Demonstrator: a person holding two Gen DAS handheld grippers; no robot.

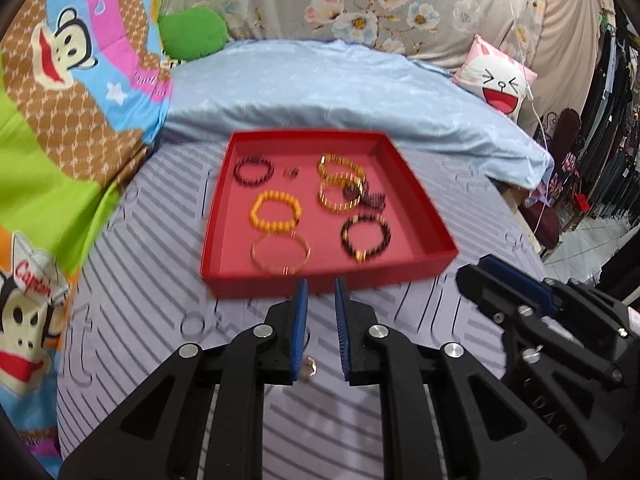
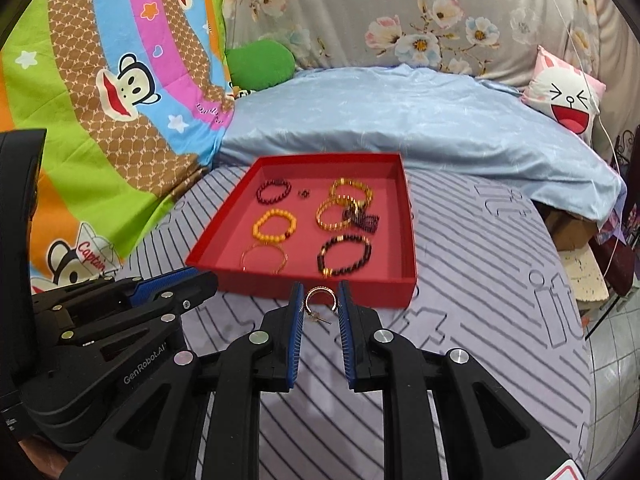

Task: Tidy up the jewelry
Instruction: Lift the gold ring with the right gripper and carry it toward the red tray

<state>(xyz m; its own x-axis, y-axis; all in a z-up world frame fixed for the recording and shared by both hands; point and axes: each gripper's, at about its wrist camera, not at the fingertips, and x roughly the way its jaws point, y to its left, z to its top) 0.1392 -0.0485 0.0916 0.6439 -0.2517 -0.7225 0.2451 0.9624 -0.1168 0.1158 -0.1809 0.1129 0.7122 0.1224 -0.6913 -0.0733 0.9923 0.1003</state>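
The hoop earring [image 2: 320, 300] lies on the striped bed [image 2: 480, 280] just before the red tray [image 2: 320, 286], between the right tongs [image 2: 320, 300], which stand narrowly apart, empty. It looks light, stiff and slippery; pinching across the ring seems best. The left tongs [image 1: 321, 292] hover alongside, likewise narrowly parted.
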